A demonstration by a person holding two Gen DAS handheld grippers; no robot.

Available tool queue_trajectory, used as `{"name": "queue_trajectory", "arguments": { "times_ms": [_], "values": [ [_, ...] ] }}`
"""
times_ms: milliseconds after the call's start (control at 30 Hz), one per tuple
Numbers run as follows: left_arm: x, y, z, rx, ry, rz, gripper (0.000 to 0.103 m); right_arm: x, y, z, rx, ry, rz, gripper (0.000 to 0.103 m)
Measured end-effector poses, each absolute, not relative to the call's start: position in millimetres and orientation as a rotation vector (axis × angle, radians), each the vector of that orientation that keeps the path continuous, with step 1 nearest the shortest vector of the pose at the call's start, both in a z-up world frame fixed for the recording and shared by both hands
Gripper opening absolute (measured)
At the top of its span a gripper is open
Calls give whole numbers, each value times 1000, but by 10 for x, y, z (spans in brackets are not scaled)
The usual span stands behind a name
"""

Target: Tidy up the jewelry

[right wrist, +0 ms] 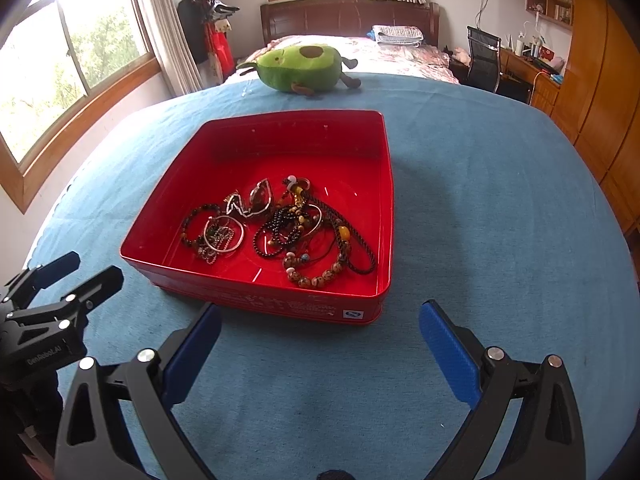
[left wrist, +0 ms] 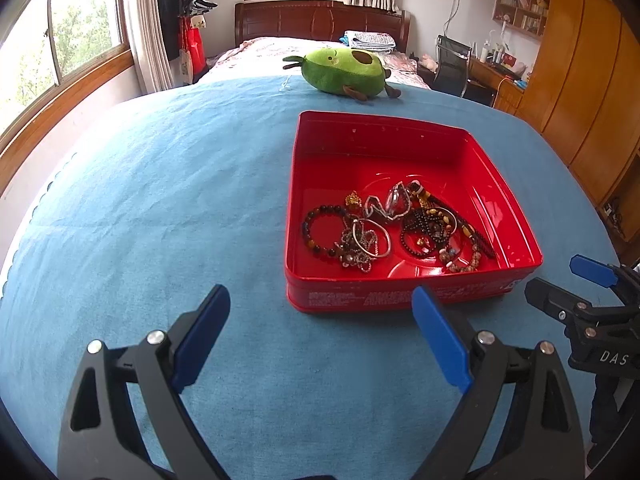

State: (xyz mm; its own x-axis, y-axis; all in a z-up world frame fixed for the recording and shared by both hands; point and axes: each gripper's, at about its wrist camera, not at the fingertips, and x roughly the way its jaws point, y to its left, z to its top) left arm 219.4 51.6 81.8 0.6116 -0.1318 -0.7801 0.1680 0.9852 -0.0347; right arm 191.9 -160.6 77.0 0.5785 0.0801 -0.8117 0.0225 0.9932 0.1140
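A green avocado plush toy [left wrist: 340, 70] is lying at the top centre of both views, at the far edge of the blue cloth [left wrist: 160, 208] and well beyond the red tin [left wrist: 400, 300]. Behind it a bed, a coat stand, a desk chair and wooden cupboards are filling the background. Nothing is sitting between either gripper and the tin.

The tin is resting open on the cloth, right of centre in the left wrist view and left of centre in the right wrist view, its printed front wall facing the cameras. The jewelry [left wrist: 400, 228] is lying in a tangled heap in the tin's near half, spreading mostly from side to side: a dark beaded bracelet [left wrist: 320, 232] toward the left wall, silver bangles [right wrist: 224, 234] on a chain next to it, black and brown bead strands in the middle, and a dark cord necklace [right wrist: 352, 240] looping toward the right wall. The tin's far half is showing bare red floor.

The left gripper [left wrist: 320, 336] is hovering over the cloth just in front of the tin's left front corner, blue pads spread wide apart and empty. The right gripper [right wrist: 320, 354] is hovering before the tin's front wall, likewise gaping and holding nothing. Bare cloth is stretching wide to the left of the tin, and to its right as well.
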Motion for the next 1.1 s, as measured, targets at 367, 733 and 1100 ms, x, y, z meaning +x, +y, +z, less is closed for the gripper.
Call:
{"name": "queue_trajectory", "arguments": {
  "times_ms": [367,733,1100],
  "values": [
    [2198,516,816,56,896,-162,91,1934,-1610,751,109,960,30,99],
    [2242,517,769,53,922,-171,91,1954,-1618,725,109,965,26,99],
    [2241,502,761,63,925,-164,91,1972,-1633,705,107,968,20,99]
  ]
}}
